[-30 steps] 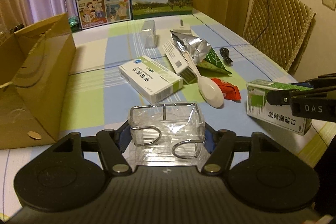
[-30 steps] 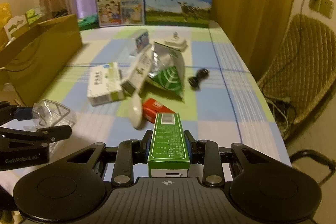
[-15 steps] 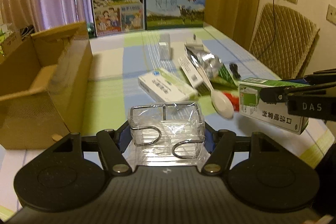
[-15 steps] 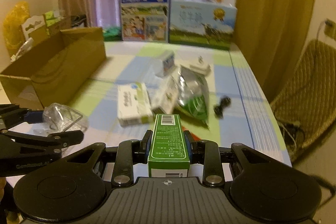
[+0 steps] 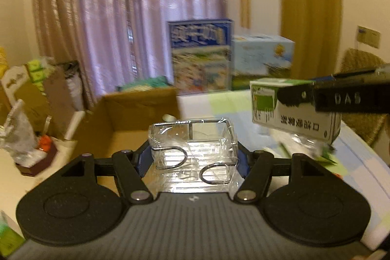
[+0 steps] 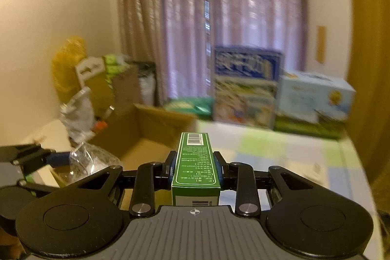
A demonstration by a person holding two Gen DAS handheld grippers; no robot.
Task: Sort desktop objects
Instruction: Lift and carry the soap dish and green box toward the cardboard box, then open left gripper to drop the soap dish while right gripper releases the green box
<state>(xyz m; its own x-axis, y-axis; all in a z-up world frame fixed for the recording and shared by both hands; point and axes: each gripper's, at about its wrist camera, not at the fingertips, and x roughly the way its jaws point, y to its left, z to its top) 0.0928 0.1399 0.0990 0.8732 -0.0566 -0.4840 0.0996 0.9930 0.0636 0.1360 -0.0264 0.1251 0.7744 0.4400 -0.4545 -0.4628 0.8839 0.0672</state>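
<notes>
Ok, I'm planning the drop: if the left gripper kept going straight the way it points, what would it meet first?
Probably the open brown cardboard box: the left gripper, shut on the clear plastic-wrapped wire holder, points into its opening. Depth is blurred, so this is a guess.

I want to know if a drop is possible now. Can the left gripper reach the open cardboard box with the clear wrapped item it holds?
Probably yes. The left gripper, shut on the clear wrapped item, faces the open top of the cardboard box, and nothing stands between them. The right gripper is off to the side.
</notes>
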